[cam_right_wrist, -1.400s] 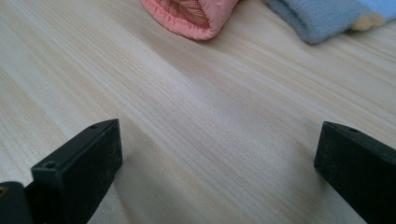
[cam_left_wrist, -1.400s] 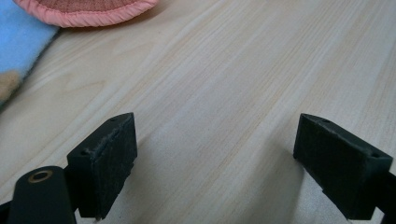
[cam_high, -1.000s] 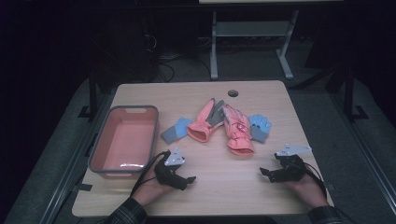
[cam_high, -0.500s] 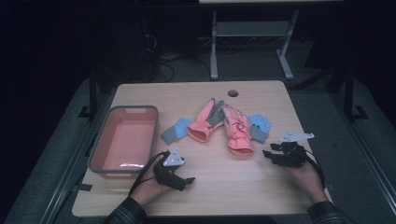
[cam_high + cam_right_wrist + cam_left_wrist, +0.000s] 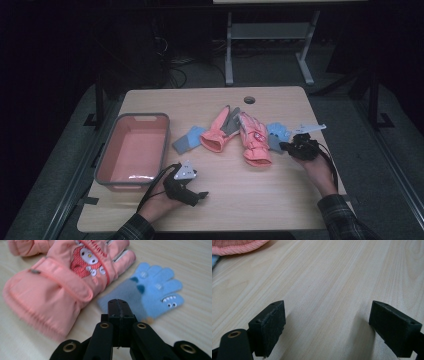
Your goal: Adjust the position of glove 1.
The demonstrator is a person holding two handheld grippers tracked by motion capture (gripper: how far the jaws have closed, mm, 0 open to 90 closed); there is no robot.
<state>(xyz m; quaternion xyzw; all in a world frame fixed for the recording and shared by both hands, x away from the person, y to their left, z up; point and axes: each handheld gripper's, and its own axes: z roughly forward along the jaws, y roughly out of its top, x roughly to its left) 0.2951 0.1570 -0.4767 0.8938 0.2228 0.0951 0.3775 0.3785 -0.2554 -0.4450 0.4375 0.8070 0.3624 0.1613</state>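
Taking the right-hand blue glove (image 5: pixel 278 134) as the landmark and reading from the left: the pink tub (image 5: pixel 134 150) sits farthest from it, at the left end of the surface (image 5: pixel 260 200). The left tongs (image 5: pixel 196 196) rest well short of the glove, down by the tub's near corner. In the left gripper view they (image 5: pixel 325 322) stand spread wide over bare wood, holding nothing.

Nearer the landmark come a second blue glove (image 5: pixel 189 140) and then two pink gloves (image 5: pixel 235 134). The right one of the pair lies just beside the landmark glove and may overlap its edge — the high view is too coarse to say.

The right tongs (image 5: pixel 286 146) are by far the nearer, hovering just at the glove's near side. In the right gripper view they (image 5: pixel 119 306) are pressed together, and the glove (image 5: pixel 152 293) lies straight ahead of the tips and a little to the right. Its long axis slants away from cuff to fingers, with the cuff end closest.

As I judge it, the right tongs must first spread, then close across that near cuff — across the axis, not along it.
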